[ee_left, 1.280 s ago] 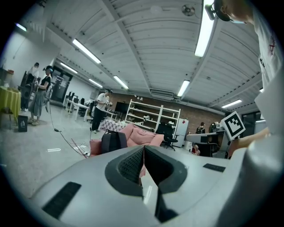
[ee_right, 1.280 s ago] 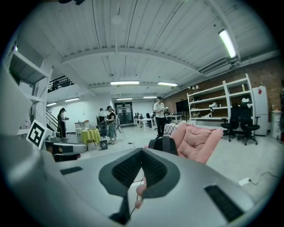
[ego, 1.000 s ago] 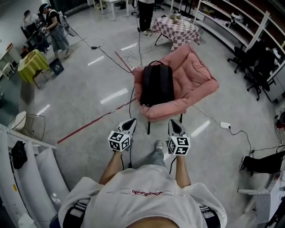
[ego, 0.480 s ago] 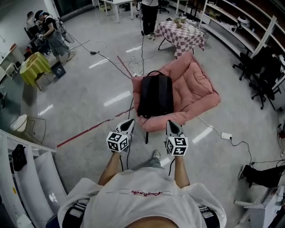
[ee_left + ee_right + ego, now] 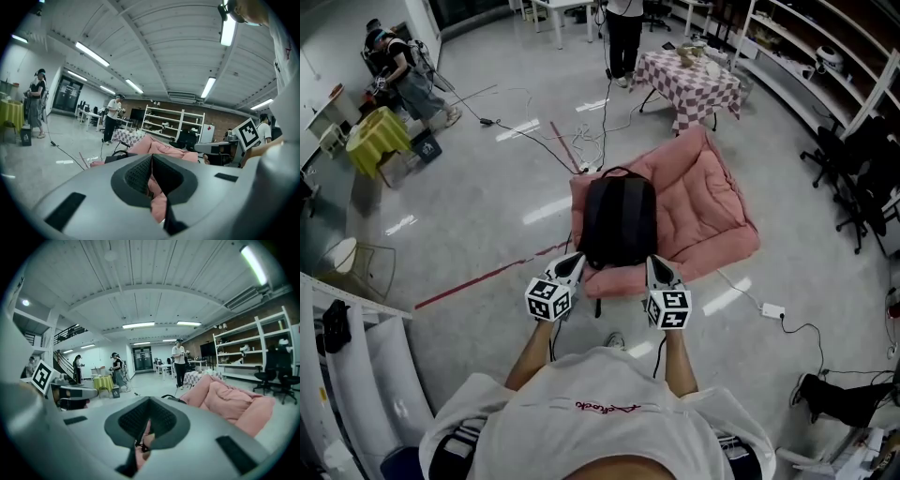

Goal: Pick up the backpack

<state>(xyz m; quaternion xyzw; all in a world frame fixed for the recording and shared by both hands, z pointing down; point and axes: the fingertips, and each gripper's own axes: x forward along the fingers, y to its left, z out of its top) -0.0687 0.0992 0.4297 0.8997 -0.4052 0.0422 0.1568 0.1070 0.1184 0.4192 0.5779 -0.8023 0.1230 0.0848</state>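
The black backpack lies flat in a pink cushioned seat on the floor. It fills the seat's left half, and the right half is bare cushion. Its top handle points away from the person and its bottom end reaches the seat's near edge. A dark strap hangs over that edge toward the floor.

The left gripper is just beside the backpack's near left corner. Its jaws are pressed together with nothing between them, and in the left gripper view only pink cushion shows past them. The right gripper is just beside the near right corner, its jaws likewise closed and empty. Both point toward the seat, with the backpack's near end between them. The head view does not show whether either tip touches the backpack or the cushion.

Beyond the seat stands a table with a checked cloth, with a few bowls on top; what they hold is too small to tell. Far left, a small table has a yellow cloth, with a dark bin just beside it. Shelves line the right wall. A white power strip lies on the floor right of the seat.
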